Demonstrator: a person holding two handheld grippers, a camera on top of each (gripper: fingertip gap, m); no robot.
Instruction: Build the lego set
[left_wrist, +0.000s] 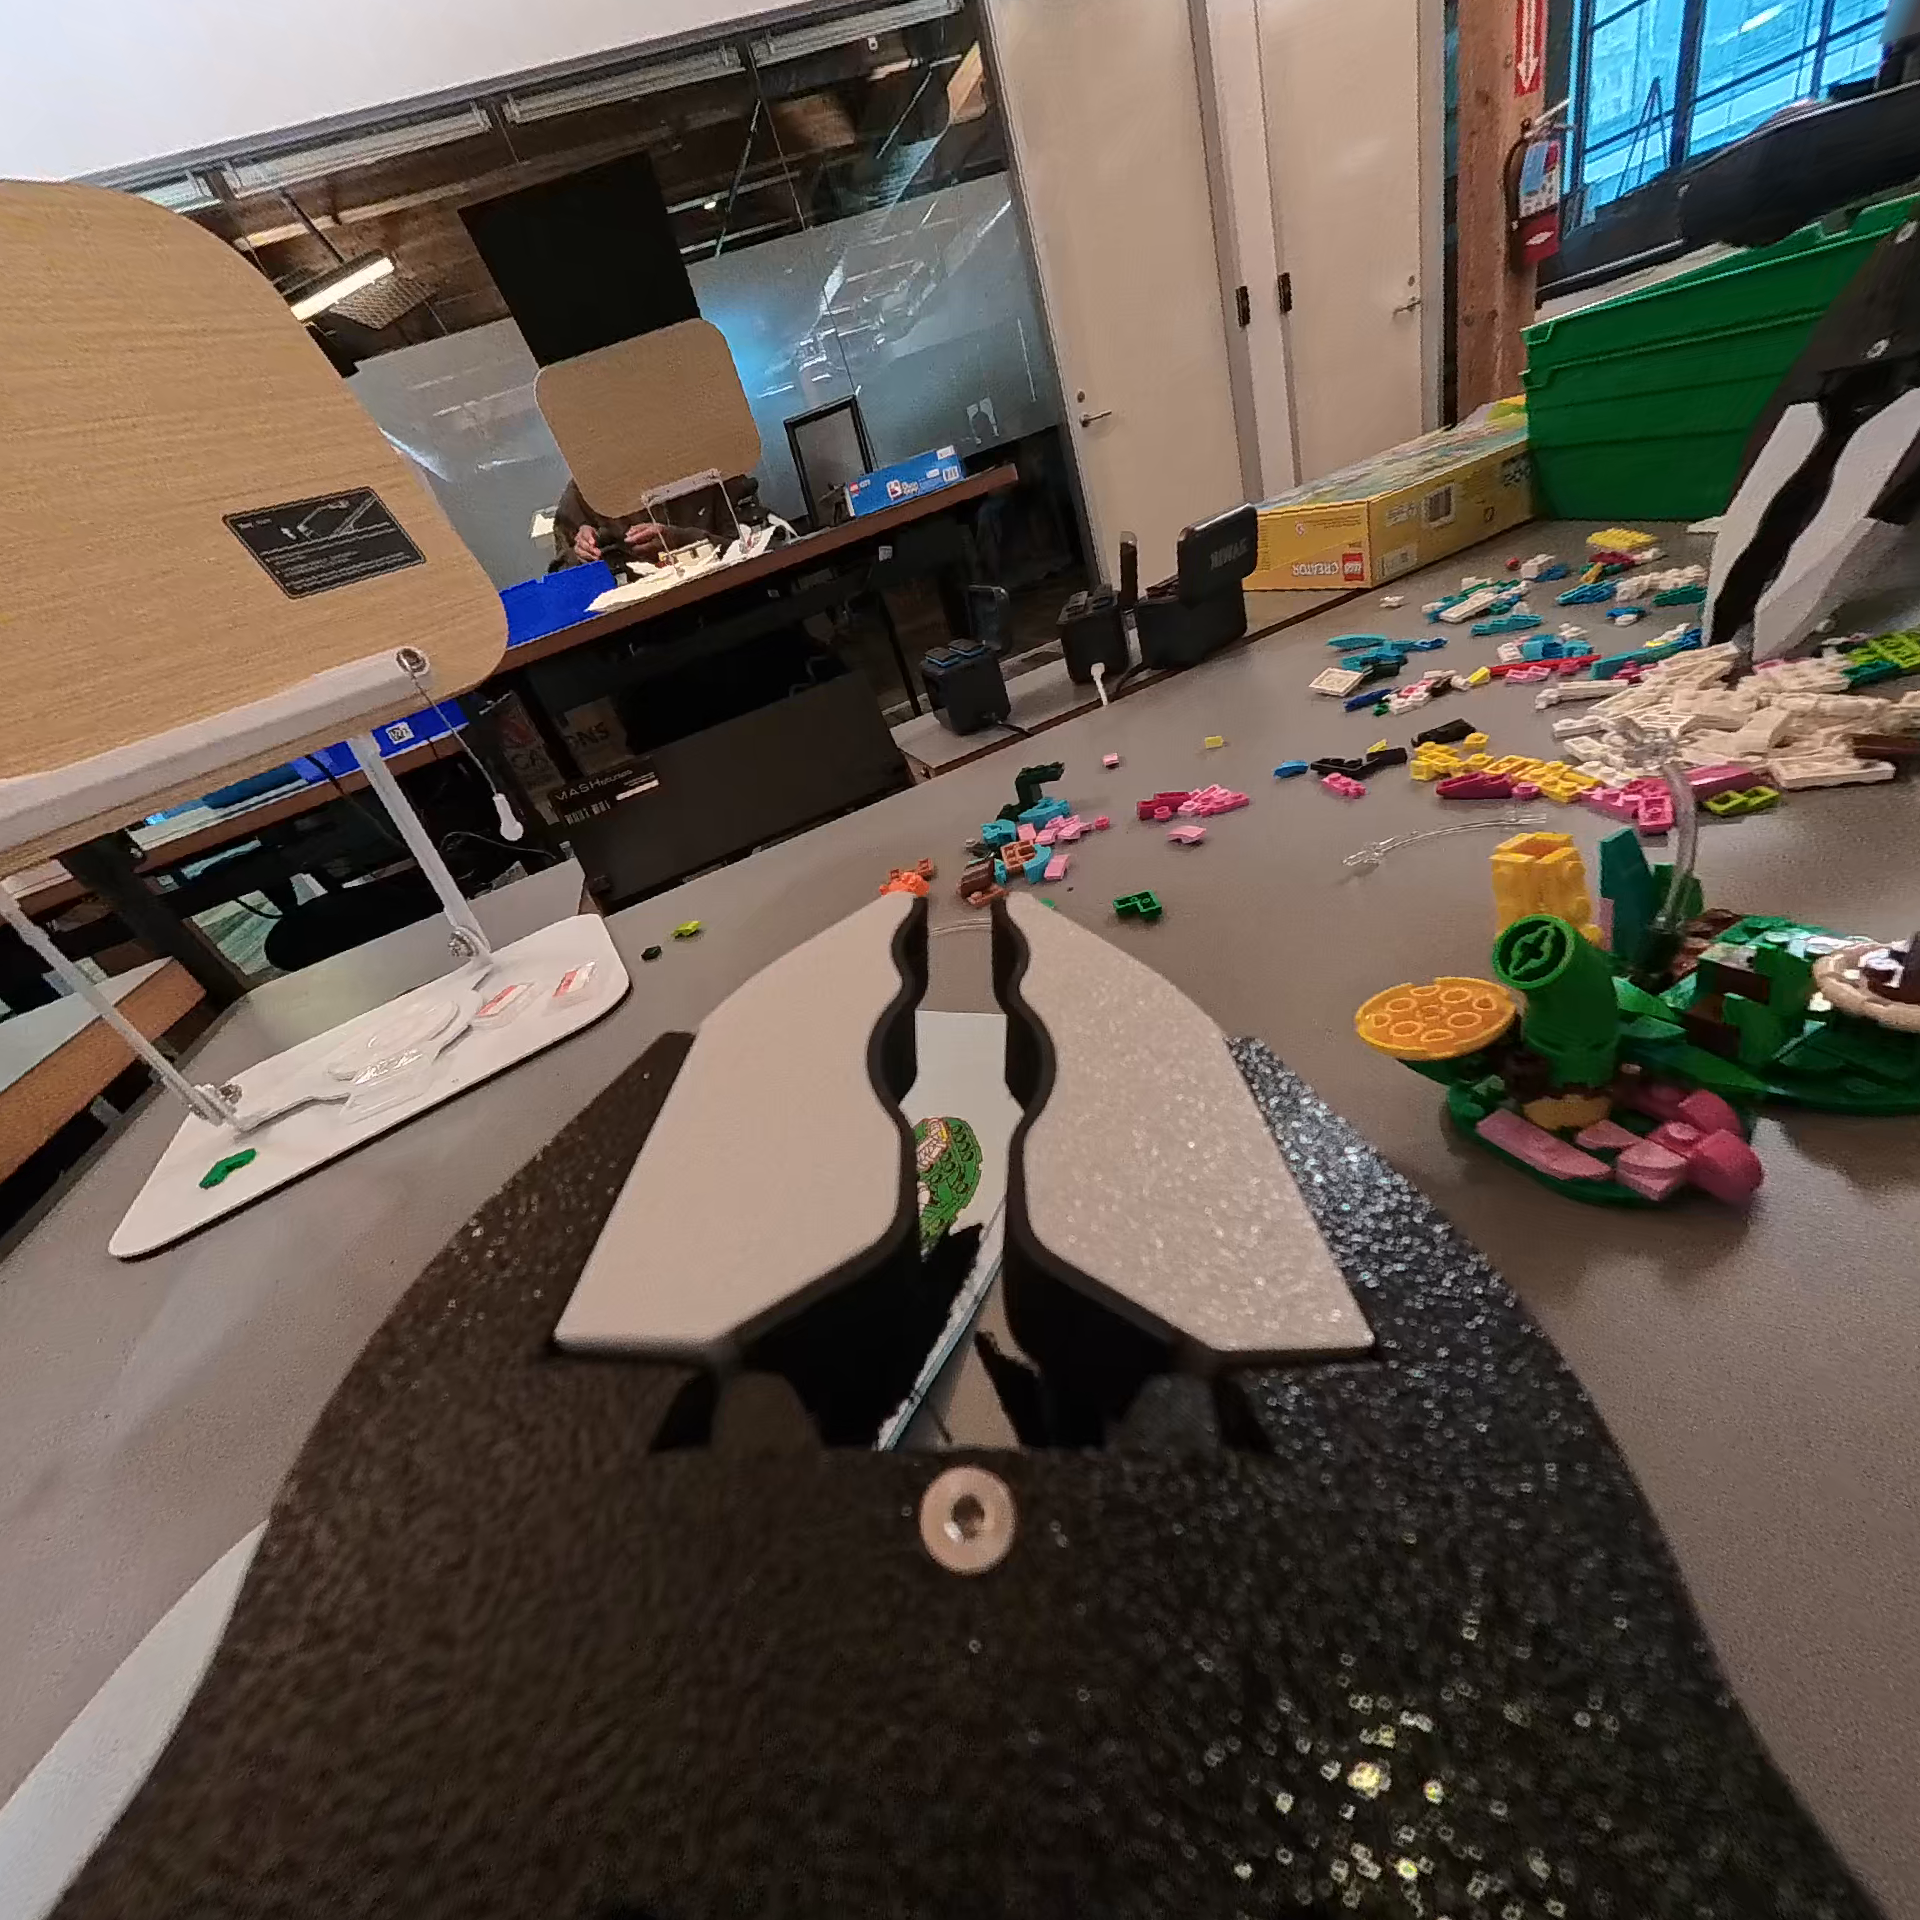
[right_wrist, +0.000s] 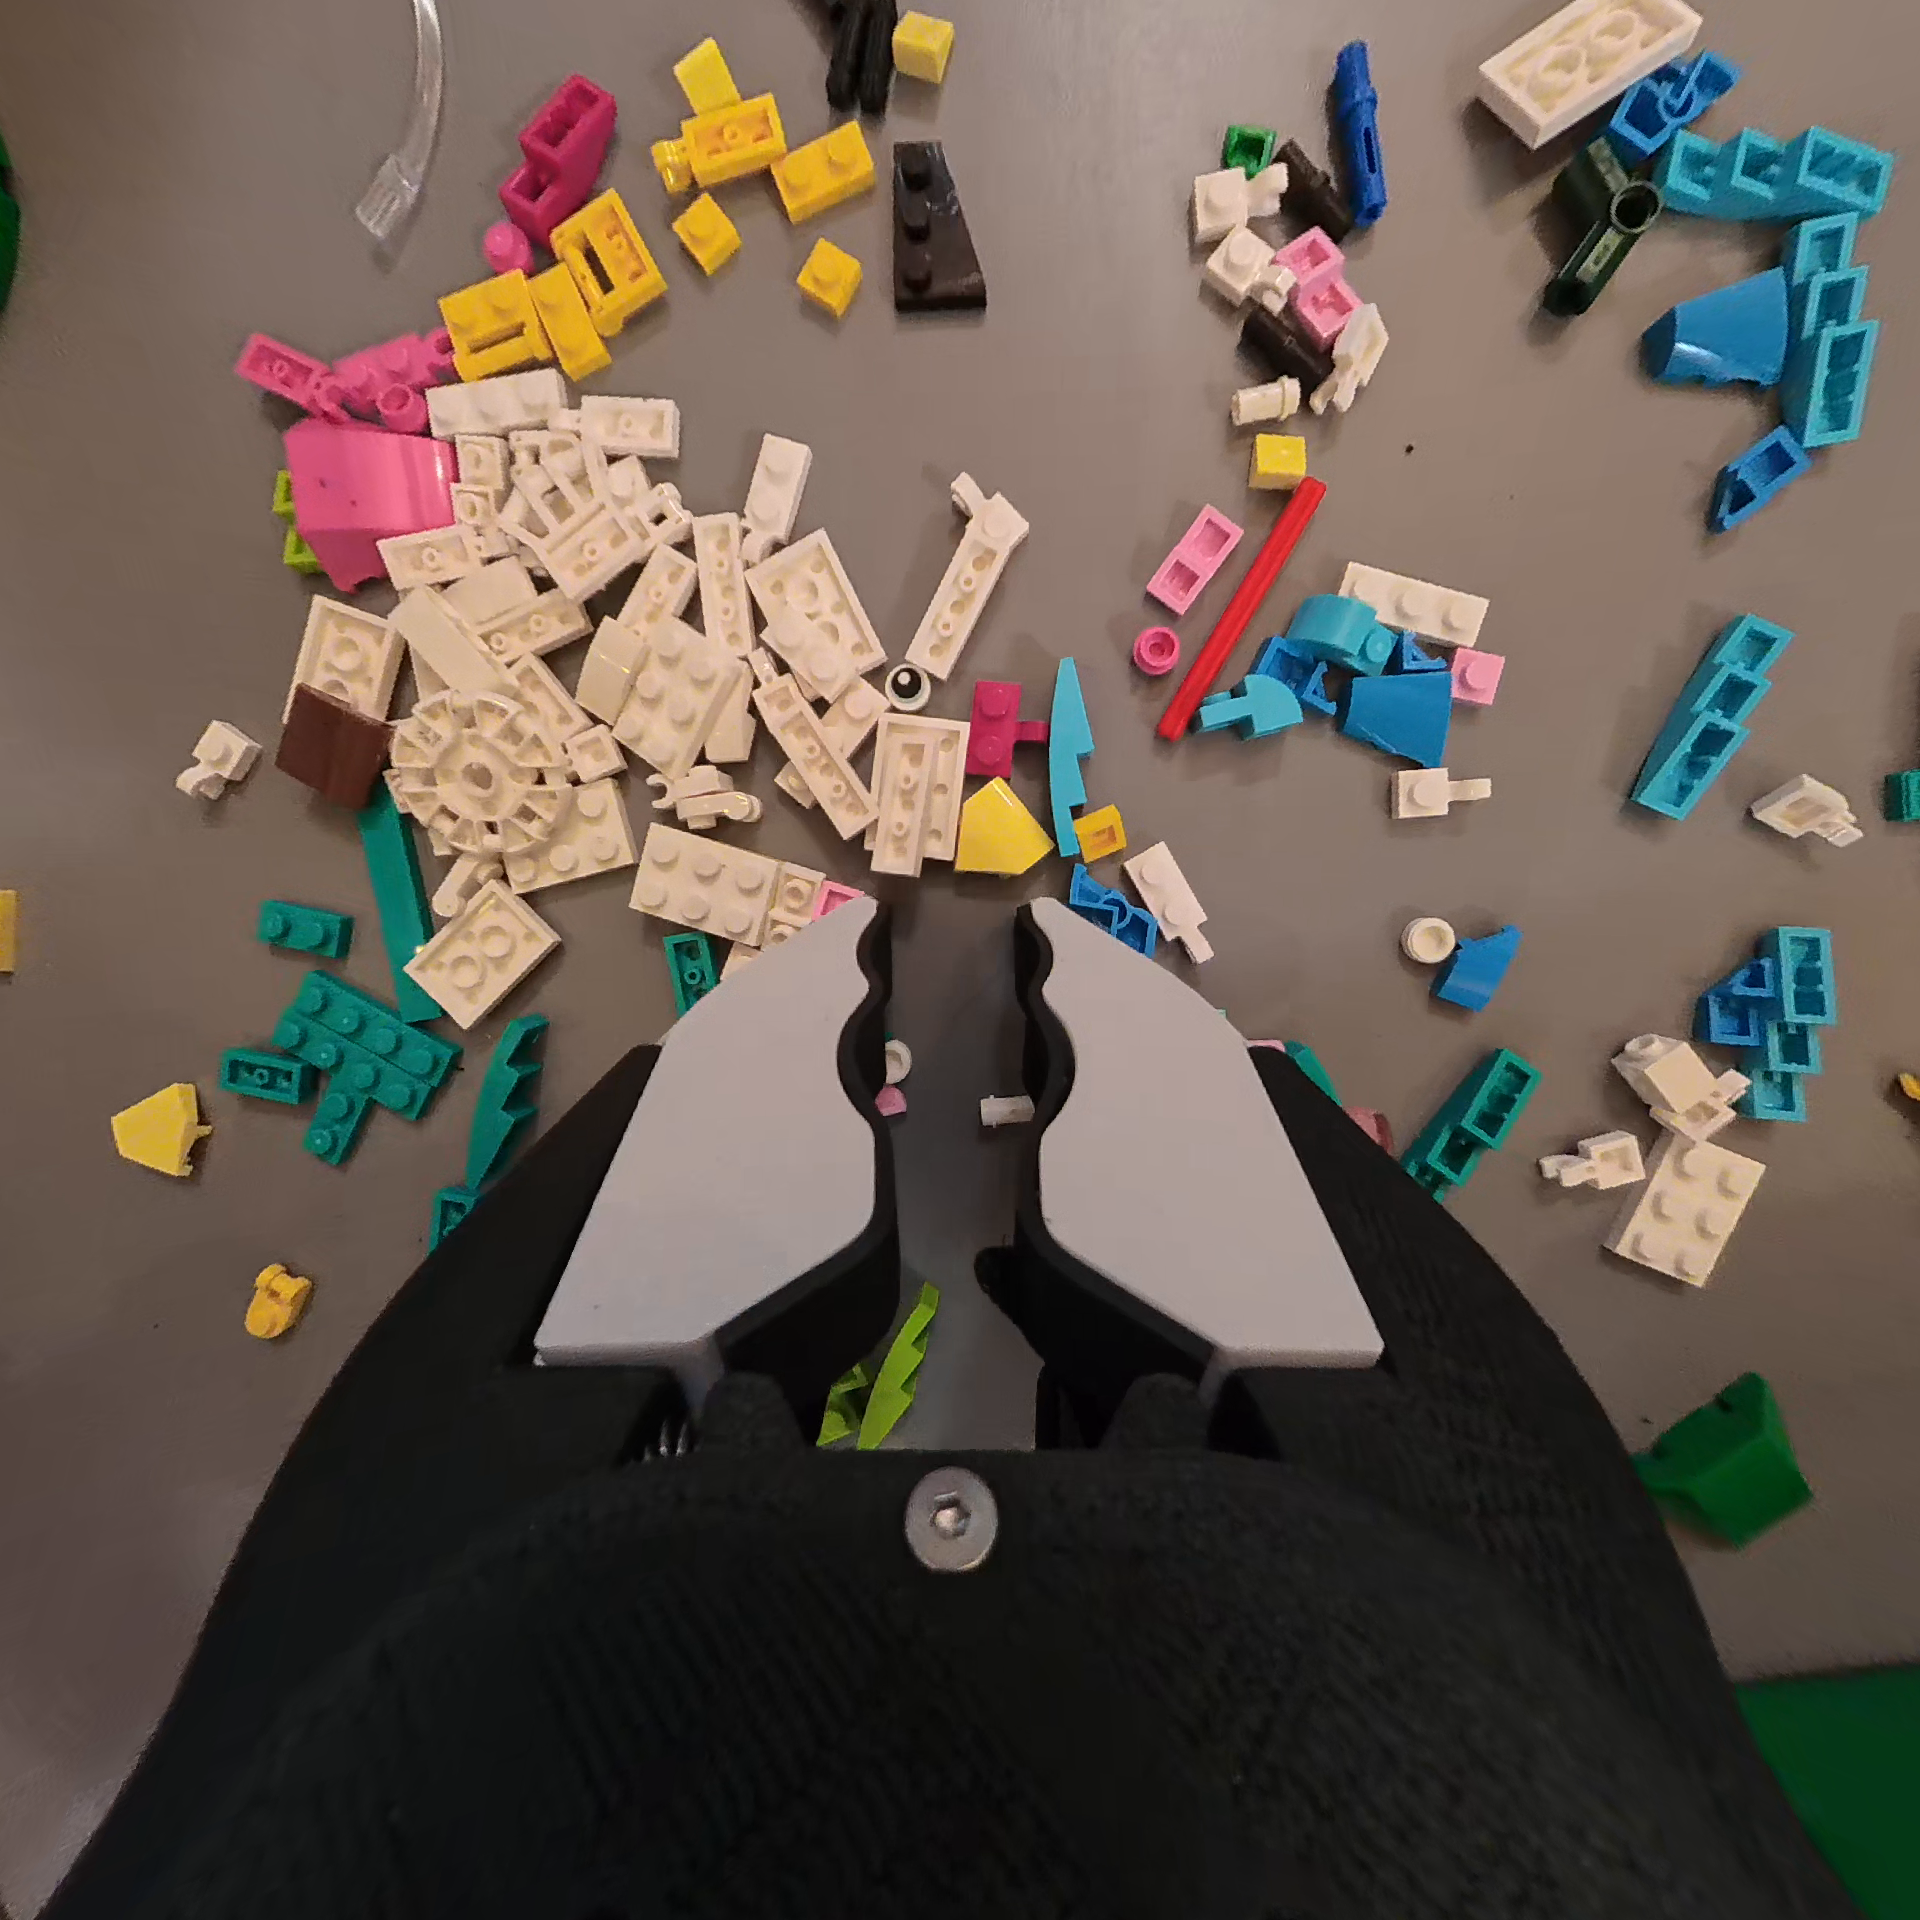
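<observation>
Bricks (right_wrist: 665, 665), loose white heap, on grey table (right_wrist: 1039, 343) ahead of right gripper (right_wrist: 954, 914); we see its 2 fingers apart, nothing between. Left gripper (left_wrist: 958, 909) narrowly parted, seemingly bare. Risk: crowded pieces, fingertips may scatter neighbours.

A: Right gripper (right_wrist: 954, 914) state?
B: Fingers (right_wrist: 1101, 997) apart, nothing between them, just bare grey table (right_wrist: 1455, 499). Yellow wedge (right_wrist: 1000, 828) and white plate (right_wrist: 914, 795) just ahead, white brick pile (right_wrist: 623, 644) left, blue pieces (right_wrist: 1766, 312) right.
</observation>
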